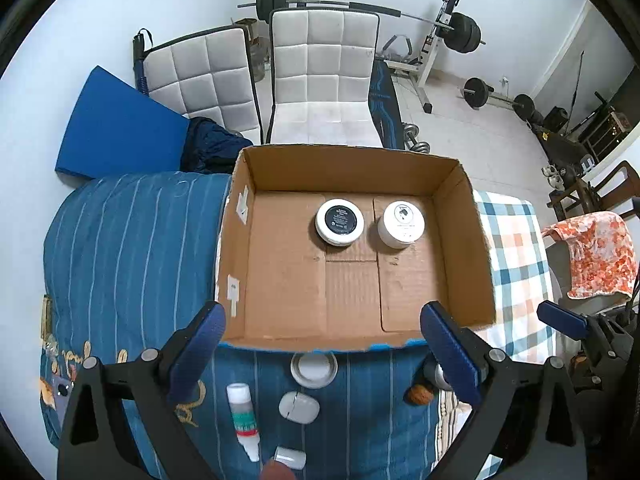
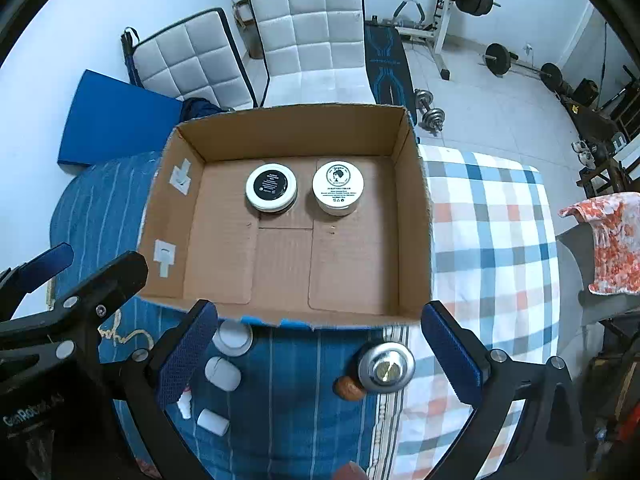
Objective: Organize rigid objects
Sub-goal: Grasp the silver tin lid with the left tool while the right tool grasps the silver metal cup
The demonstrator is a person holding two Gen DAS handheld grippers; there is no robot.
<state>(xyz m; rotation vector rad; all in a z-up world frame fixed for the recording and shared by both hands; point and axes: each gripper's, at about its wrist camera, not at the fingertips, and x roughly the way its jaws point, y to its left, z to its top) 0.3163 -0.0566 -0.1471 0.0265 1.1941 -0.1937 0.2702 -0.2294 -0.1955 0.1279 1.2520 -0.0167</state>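
Note:
An open cardboard box sits on the bed. Inside it stand a black-lidded white jar and a white jar, side by side near the far wall. In front of the box on the blue blanket lie a round white jar, a white earbud case, a glue bottle, a small white cap, a silver round tin and a brown nut. My left gripper and right gripper are both open and empty above these.
The bed has a blue striped blanket on the left and a checked cloth on the right. Two white padded chairs, a blue mat and weight equipment stand beyond. An orange floral towel hangs at right.

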